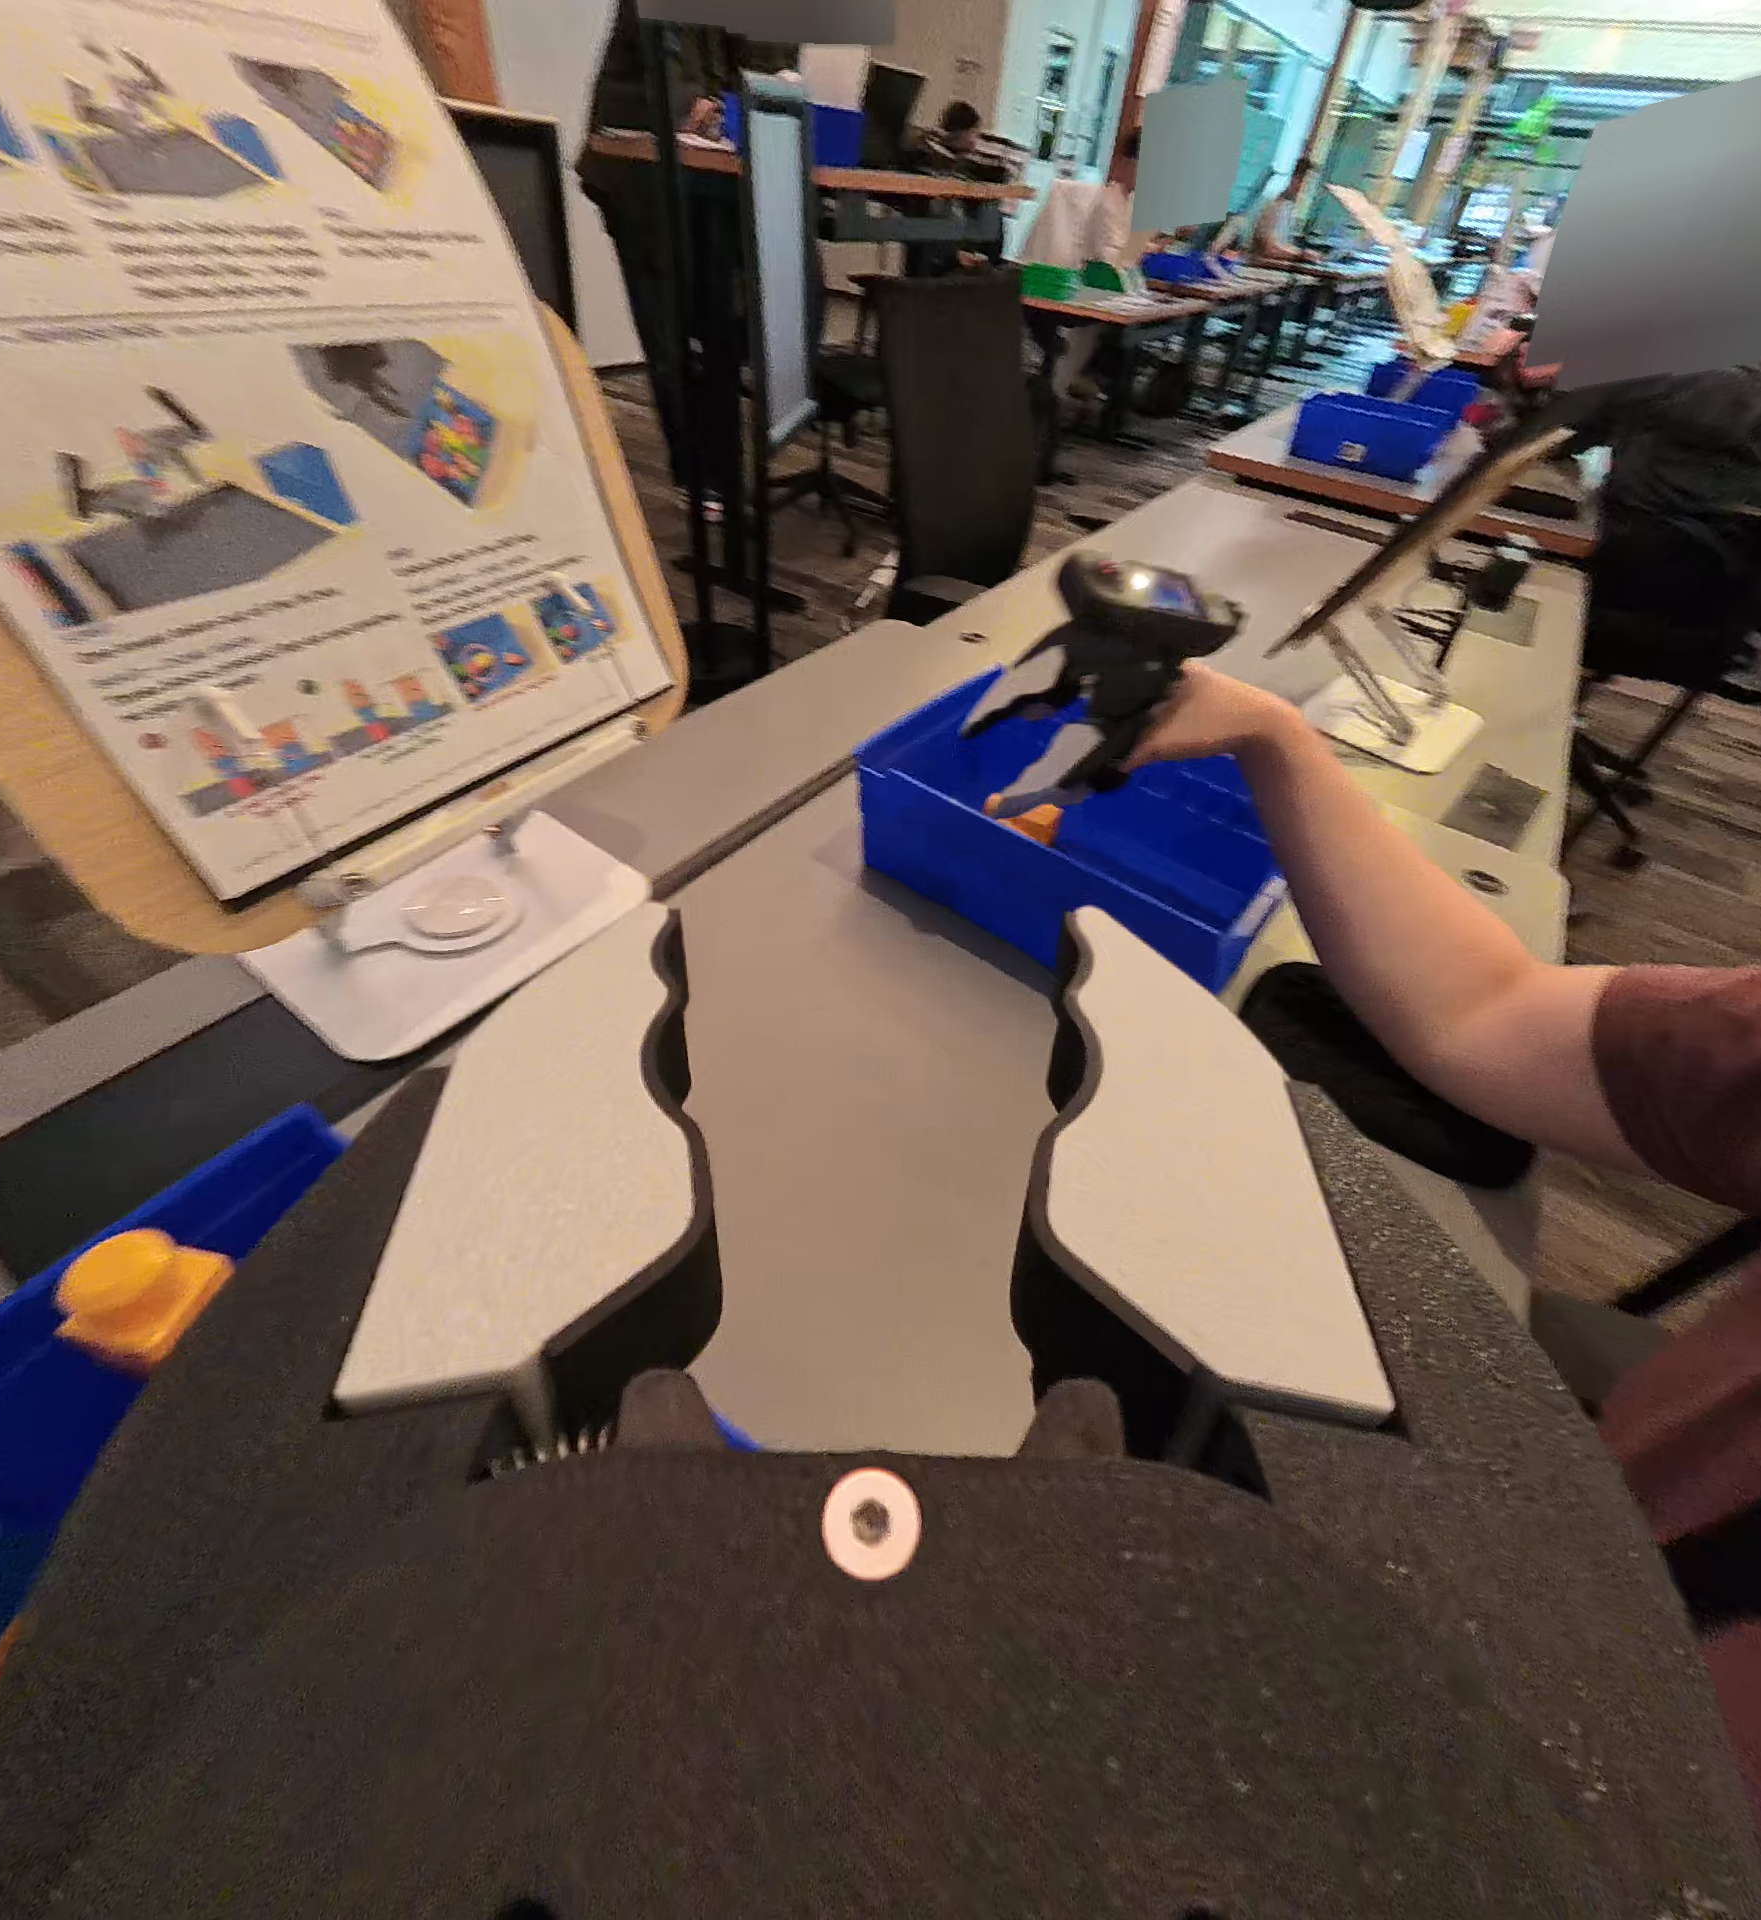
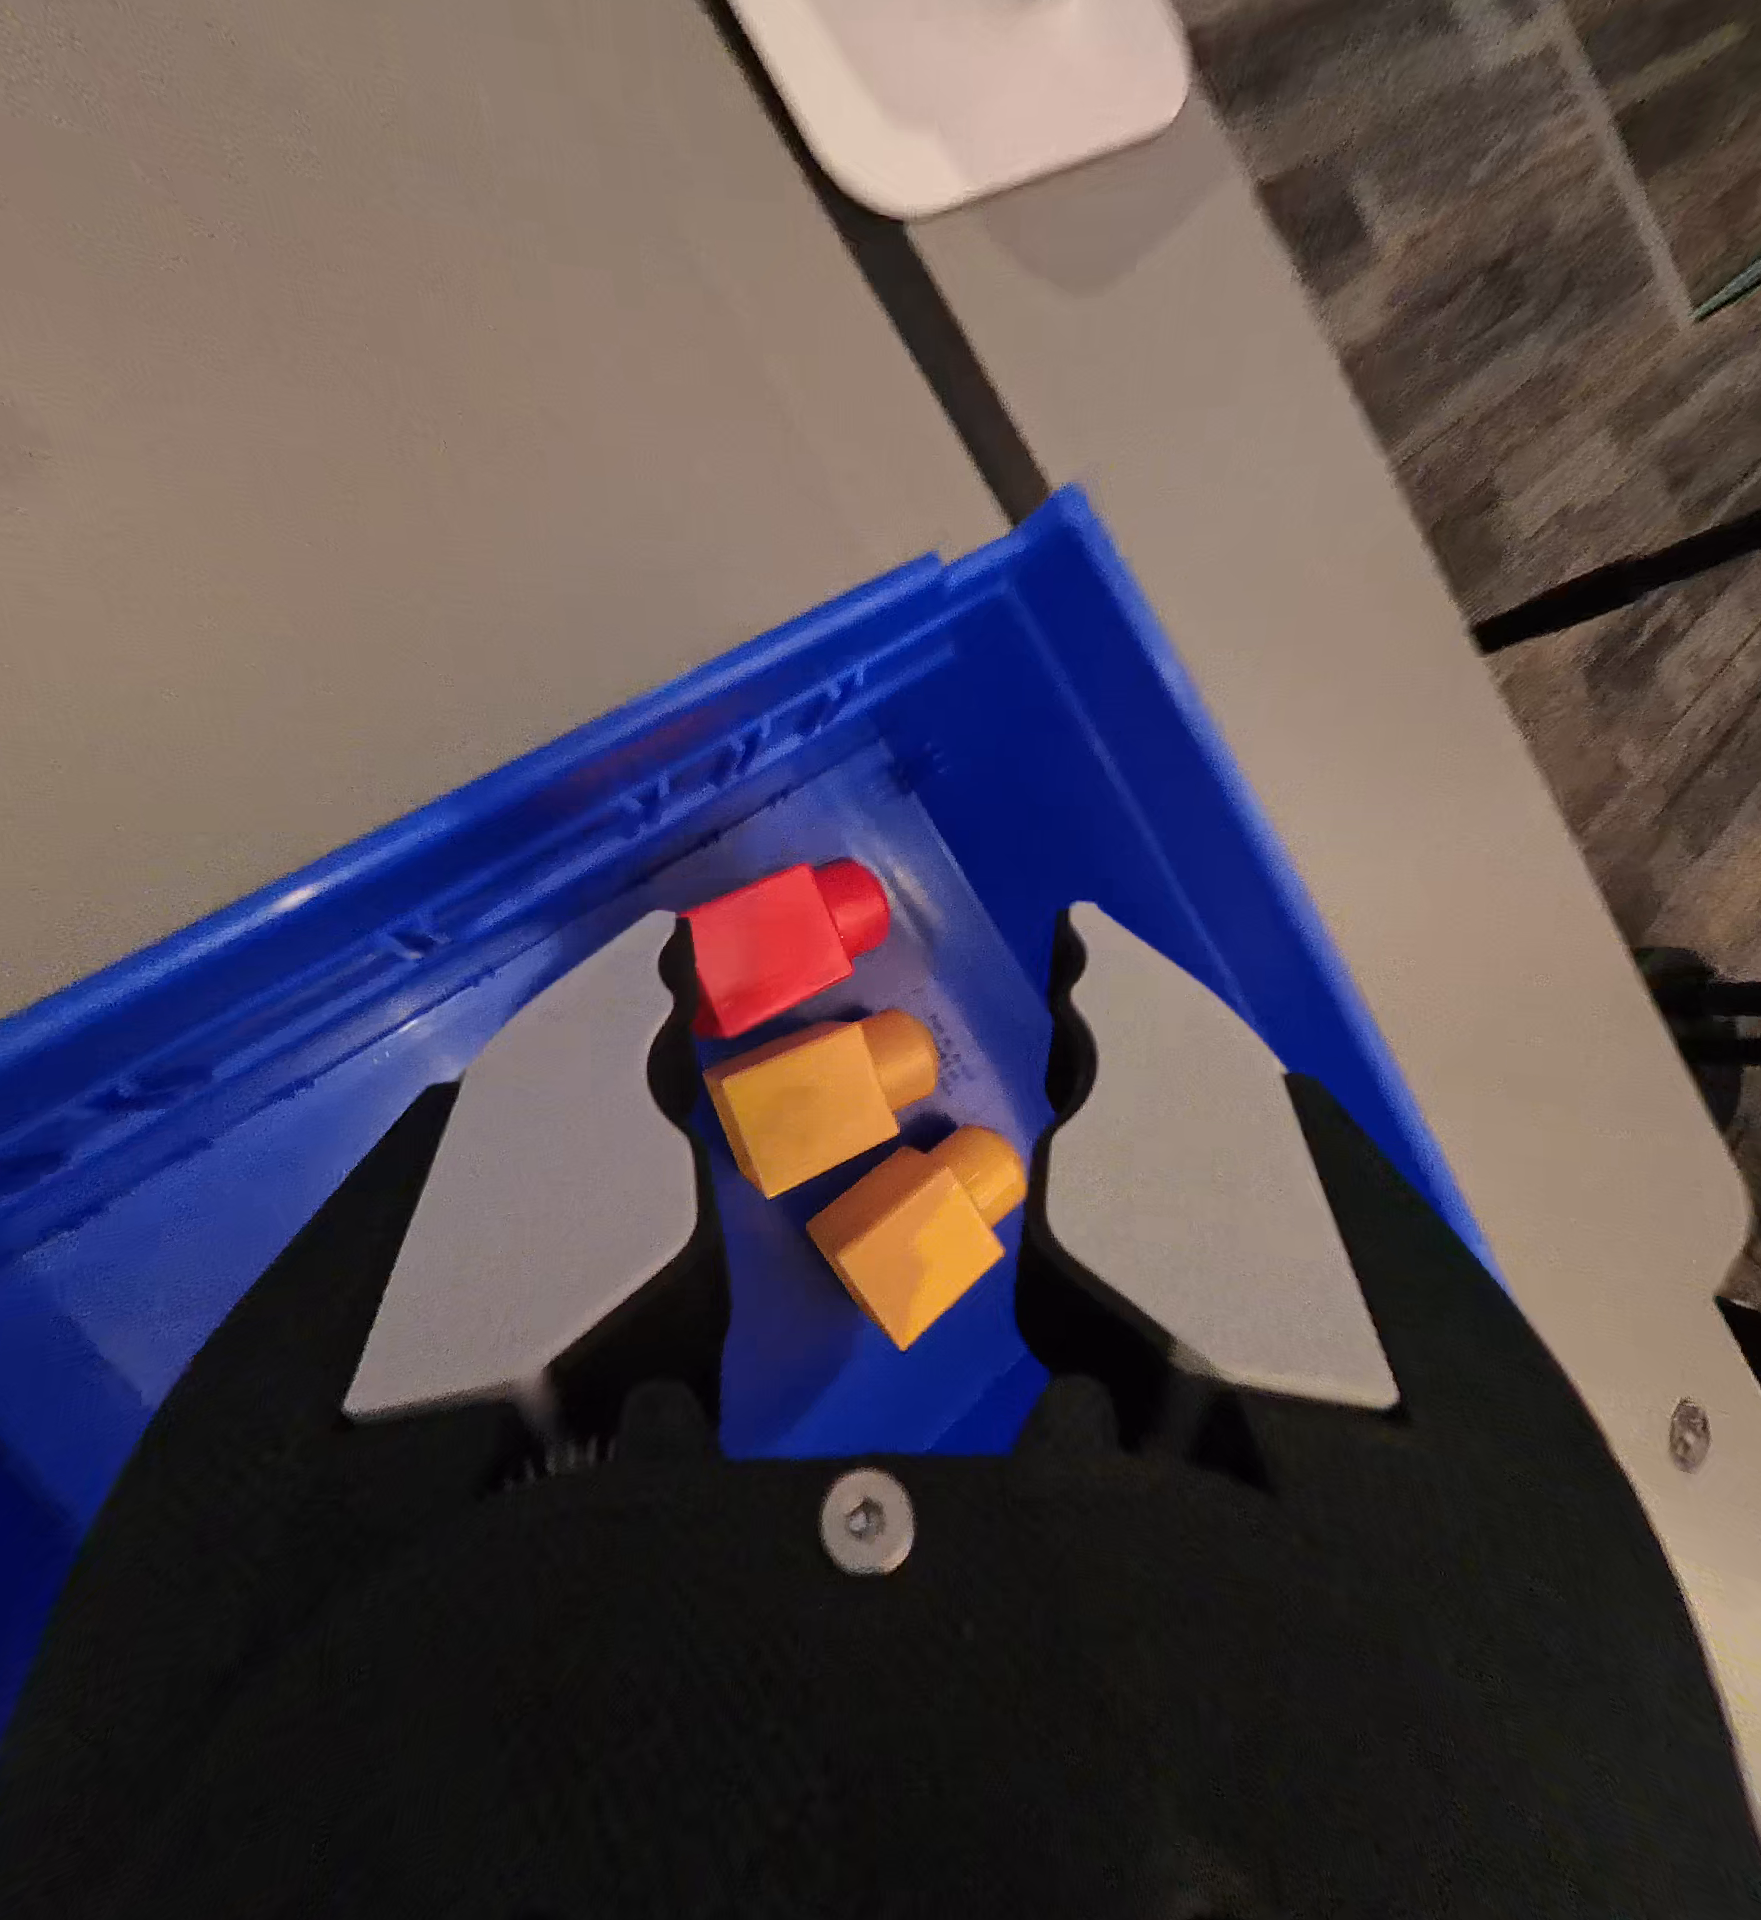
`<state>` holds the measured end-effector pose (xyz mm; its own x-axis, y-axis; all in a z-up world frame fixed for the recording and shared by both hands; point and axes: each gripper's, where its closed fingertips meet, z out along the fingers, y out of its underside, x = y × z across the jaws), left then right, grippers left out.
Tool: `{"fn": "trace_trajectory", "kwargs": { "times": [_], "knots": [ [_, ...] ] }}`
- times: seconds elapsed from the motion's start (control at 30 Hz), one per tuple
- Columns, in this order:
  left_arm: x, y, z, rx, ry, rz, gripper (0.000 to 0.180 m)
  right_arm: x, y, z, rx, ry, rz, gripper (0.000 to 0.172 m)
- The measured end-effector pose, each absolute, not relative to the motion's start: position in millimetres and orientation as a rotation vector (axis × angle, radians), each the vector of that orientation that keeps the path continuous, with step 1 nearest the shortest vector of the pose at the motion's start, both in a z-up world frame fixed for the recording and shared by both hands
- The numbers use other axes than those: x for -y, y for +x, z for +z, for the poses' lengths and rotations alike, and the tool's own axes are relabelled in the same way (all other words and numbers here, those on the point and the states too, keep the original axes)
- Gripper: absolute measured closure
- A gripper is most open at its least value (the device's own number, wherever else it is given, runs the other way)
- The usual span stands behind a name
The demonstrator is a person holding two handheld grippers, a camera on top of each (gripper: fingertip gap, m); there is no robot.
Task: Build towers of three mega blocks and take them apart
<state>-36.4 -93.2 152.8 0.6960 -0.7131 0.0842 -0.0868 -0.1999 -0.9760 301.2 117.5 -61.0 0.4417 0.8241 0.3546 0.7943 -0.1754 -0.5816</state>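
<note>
Red block (image 2: 767,961) — edge behind finger | blue bin (image 2: 1146,665) — cropped

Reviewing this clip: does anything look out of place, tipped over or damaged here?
Only mildly: in the blue bin, one red block and two orange blocks lie tipped on their sides, studs pointing sideways, loose rather than stacked. Both grippers are open and empty. Nothing looks spilled or broken.

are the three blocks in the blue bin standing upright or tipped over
Tipped over. The red block and both orange blocks lie on their sides on the blue bin floor, studs pointing sideways toward the wall.
</note>
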Motion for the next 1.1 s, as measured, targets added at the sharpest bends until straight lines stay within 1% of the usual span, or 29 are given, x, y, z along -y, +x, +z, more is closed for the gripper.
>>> {"fn": "trace_trajectory", "kwargs": {
  "times": [0.17, 0.4, 0.63, 0.73, 0.87, 1.0, 1.1],
  "knots": [
    [103, -63, 155, -0.542, -1.744, -0.465, 0.113, -108, 315, -29, 1.301, -1.916, 0.003, 0.102],
    [115, -94, 137, -0.396, -1.809, -0.349, 0.115, -98, 318, -2, 1.236, -1.845, 0.073, 0.104],
    [143, -144, 66, -0.112, -1.881, -0.215, 0.117, -95, 316, 9, 1.242, -1.809, 0.063, 0.105],
    [150, -155, 27, -0.089, -1.942, -0.139, 0.117, -90, 309, 15, 1.25, -1.774, 0.1, 0.105],
    [144, -146, -21, -0.106, -2.05, -0.21, 0.111, -87, 305, 14, 1.267, -1.771, 0.1, 0.106],
    [126, -143, -49, -0.033, -2.105, -0.207, 0.107, -87, 304, 11, 1.285, -1.778, 0.087, 0.106],
    [111, -136, -66, 0.072, -2.144, -0.179, 0.108, -86, 304, 10, 1.288, -1.783, 0.086, 0.106]
  ]
}}
